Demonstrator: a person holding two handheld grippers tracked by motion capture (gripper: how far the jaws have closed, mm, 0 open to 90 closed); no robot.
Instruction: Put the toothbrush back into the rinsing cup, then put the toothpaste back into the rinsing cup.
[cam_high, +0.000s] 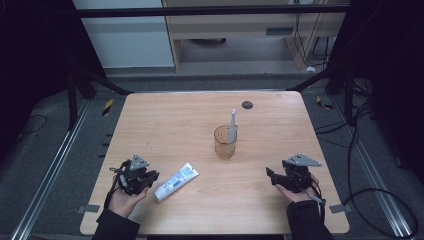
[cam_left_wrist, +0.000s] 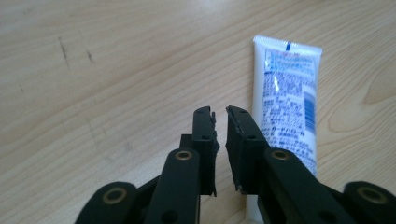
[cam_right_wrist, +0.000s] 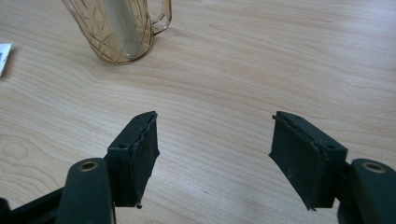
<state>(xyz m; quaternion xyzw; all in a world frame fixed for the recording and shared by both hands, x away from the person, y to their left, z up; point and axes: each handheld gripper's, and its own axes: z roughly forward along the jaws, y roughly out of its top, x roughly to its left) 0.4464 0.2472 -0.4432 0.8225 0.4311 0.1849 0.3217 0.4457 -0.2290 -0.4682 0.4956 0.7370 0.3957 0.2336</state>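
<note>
A white toothpaste tube with blue print (cam_high: 175, 181) lies flat on the wooden table, near its front left. My left gripper (cam_high: 152, 176) sits just left of the tube. In the left gripper view, that gripper (cam_left_wrist: 220, 114) has its jaws a narrow gap apart with nothing between them, and the tube (cam_left_wrist: 287, 107) lies just to their right. An amber glass cup (cam_high: 225, 142) stands at mid-table with a white toothbrush (cam_high: 232, 124) upright in it. My right gripper (cam_high: 270, 173) rests at the front right, open wide (cam_right_wrist: 215, 123) over bare wood, with the cup (cam_right_wrist: 116, 28) ahead to its left.
A small black disc (cam_high: 247, 105) lies near the table's far edge. The wooden table (cam_high: 165, 120) is framed by black bars at the back corners. Cables (cam_high: 380, 195) trail over the floor to the right. A pale cabinet (cam_high: 240, 30) stands beyond the table.
</note>
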